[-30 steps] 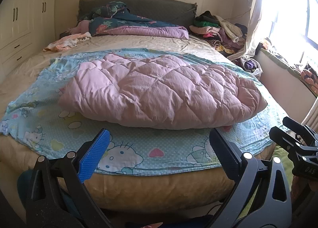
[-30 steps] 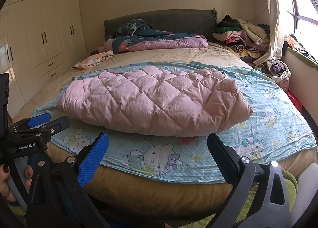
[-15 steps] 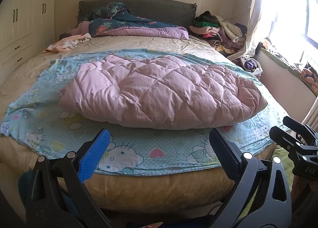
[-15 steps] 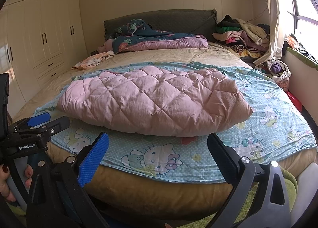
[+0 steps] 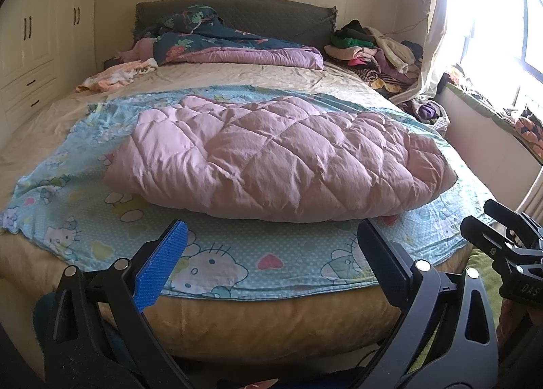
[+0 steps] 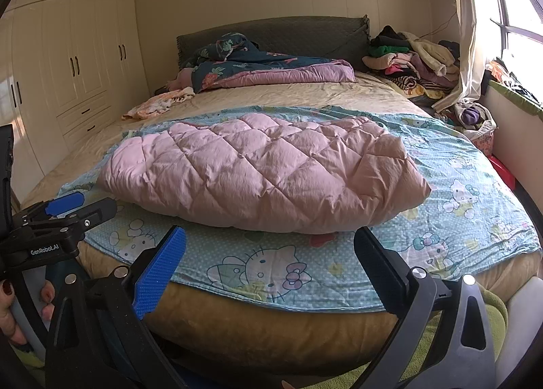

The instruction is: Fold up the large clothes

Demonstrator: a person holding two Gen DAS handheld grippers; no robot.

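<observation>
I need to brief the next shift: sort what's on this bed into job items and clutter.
For the job:
- pink quilted comforter, bundled mid-bed
- blue cartoon-print sheet spread under it
- left claw and right claw, both open, holding nothing

Just lying about:
- dark floral duvet by the headboard
- clothes pile at the far corner
- peach garment

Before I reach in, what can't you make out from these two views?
- Pink quilted garment: its type, sleeves and folds; bunched, both views.
- Cartoon sheet beneath it: middle covered by the garment.
- Clothes pile by the headboard: items too small and tangled.
</observation>
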